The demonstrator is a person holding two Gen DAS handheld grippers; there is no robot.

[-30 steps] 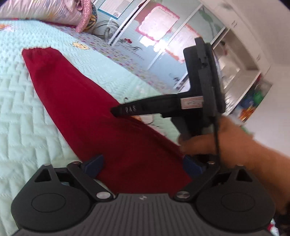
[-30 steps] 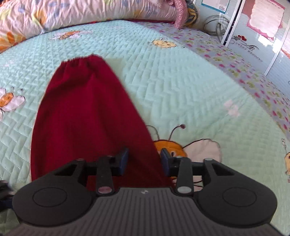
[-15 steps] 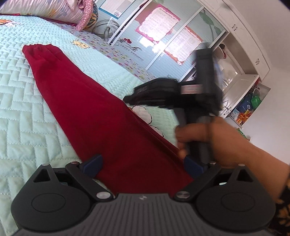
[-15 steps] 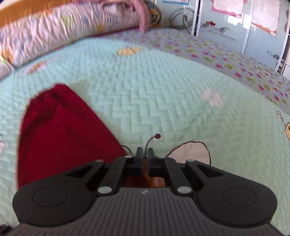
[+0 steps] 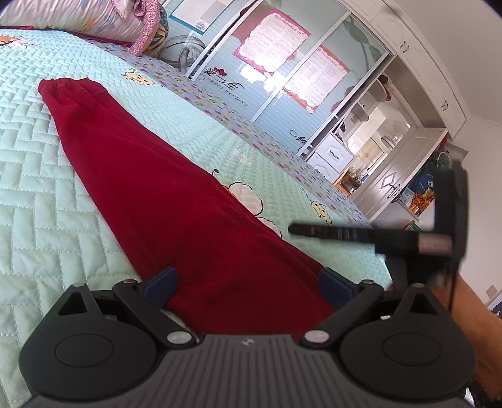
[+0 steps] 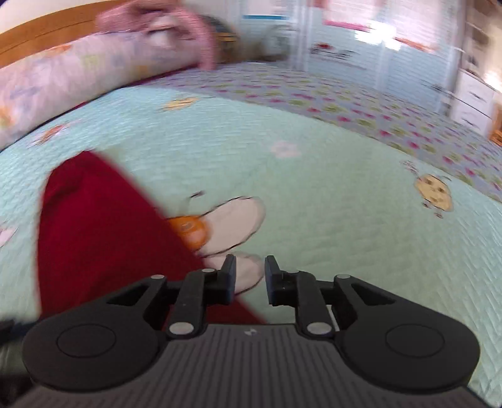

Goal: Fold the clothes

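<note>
1. The red garment [image 5: 163, 194] lies flat on the bed [image 5: 37, 188], a long soft strip that narrows to a gathered, elastic-looking end toward the pillow [image 5: 78, 15].
2. Its cloth looks plush and matte, with faint lengthwise creases.
3. The bed cover is pale green quilting stitched in a herringbone pattern, with cartoon bees and a flowered lilac border.
4. The left gripper [image 5: 248, 282] is spread wide, its blue-padded fingers [image 5: 160, 282] on either side of the garment's near end, holding nothing.
5. The right gripper [image 6: 249, 277] is parted a little and empty, above the quilt just beside the garment's edge [image 6: 103, 238]; that view is blurred.
6. From the left, the right gripper [image 5: 370, 233] shows as a black tool held in a hand [image 5: 464, 301].
7. Beyond the bed, white shelves [image 5: 417, 175] hold colourful items too small to tell.
</note>
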